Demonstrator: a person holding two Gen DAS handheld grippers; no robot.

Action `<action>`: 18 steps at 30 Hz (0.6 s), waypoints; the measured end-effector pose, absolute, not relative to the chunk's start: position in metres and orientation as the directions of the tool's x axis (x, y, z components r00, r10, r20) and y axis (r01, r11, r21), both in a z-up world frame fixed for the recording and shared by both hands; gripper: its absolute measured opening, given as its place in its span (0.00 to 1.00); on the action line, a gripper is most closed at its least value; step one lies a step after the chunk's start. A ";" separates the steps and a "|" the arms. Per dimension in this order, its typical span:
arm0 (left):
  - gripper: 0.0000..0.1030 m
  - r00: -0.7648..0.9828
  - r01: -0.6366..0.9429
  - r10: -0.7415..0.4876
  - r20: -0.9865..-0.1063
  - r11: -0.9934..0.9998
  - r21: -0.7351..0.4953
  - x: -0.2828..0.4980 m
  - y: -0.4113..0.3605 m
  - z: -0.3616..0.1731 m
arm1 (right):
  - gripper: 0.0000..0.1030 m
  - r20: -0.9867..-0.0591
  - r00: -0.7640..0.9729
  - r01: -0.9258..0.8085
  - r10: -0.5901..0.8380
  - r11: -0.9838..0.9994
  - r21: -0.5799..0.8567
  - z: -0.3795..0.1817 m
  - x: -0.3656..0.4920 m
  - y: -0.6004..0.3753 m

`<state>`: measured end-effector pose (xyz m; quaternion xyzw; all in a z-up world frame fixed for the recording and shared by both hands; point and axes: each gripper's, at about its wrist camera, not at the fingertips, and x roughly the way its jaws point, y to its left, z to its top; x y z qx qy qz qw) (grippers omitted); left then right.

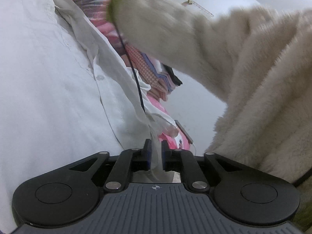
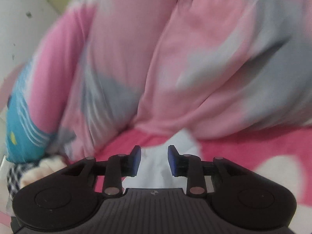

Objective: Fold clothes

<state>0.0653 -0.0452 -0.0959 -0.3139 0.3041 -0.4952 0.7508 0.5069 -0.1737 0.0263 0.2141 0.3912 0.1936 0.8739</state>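
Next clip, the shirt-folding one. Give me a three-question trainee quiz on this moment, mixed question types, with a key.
1. True or false: the left claw has white shirt fabric between its fingers.
2. Multiple choice: what lies straight ahead of the right claw? A) a wooden box B) pink and grey bedding C) a metal rack
3. Fill in: the sleeve crossing the left wrist view is made of cream-coloured, ______ material.

Key
1. True; a thin fold of the shirt's edge runs between the nearly closed fingers.
2. B; the view is blurred, and a bit of white cloth lies between the parted fingers, which do not press on it.
3. Fluffy.
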 end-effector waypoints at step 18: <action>0.63 0.428 0.537 -0.896 -0.116 0.356 -0.765 0.034 -0.012 -0.039 | 0.56 -0.282 0.959 0.084 0.026 0.924 0.373 0.237 0.087 -0.518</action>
